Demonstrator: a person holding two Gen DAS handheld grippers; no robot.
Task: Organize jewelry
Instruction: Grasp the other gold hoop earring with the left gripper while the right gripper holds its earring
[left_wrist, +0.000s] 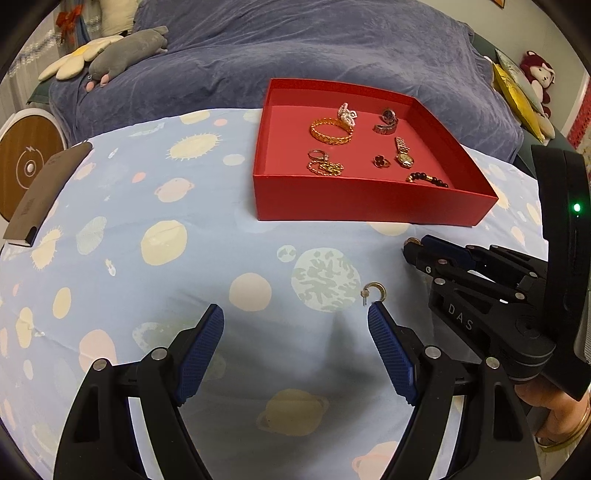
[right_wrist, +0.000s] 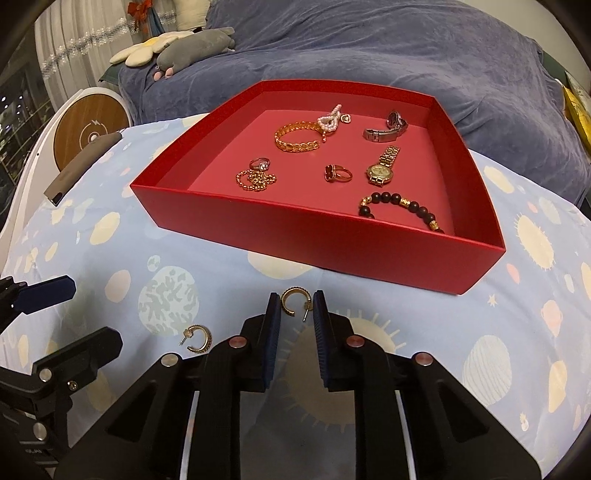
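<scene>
A red tray (left_wrist: 369, 206) (right_wrist: 314, 236) on the patterned cloth holds several pieces: a gold chain bracelet (right_wrist: 297, 138), a pearl piece (right_wrist: 330, 120), two watches (right_wrist: 384, 164), rings (right_wrist: 338, 172), a bead bracelet (right_wrist: 400, 206). Two gold hoop earrings lie on the cloth in front of the tray. One earring (right_wrist: 293, 304) lies between my right gripper's (right_wrist: 295, 306) fingertips, which stand narrowly apart around it without clearly pinching it. The other earring (left_wrist: 373, 290) (right_wrist: 197, 339) lies just beyond my left gripper's right fingertip. My left gripper (left_wrist: 295, 314) is wide open and empty.
A grey flat box (left_wrist: 44, 195) lies at the cloth's left edge. A round wooden-faced device (left_wrist: 26, 170) stands beyond it. A bed with a blue blanket (left_wrist: 295, 48) and plush toys (left_wrist: 122, 55) lies behind the tray.
</scene>
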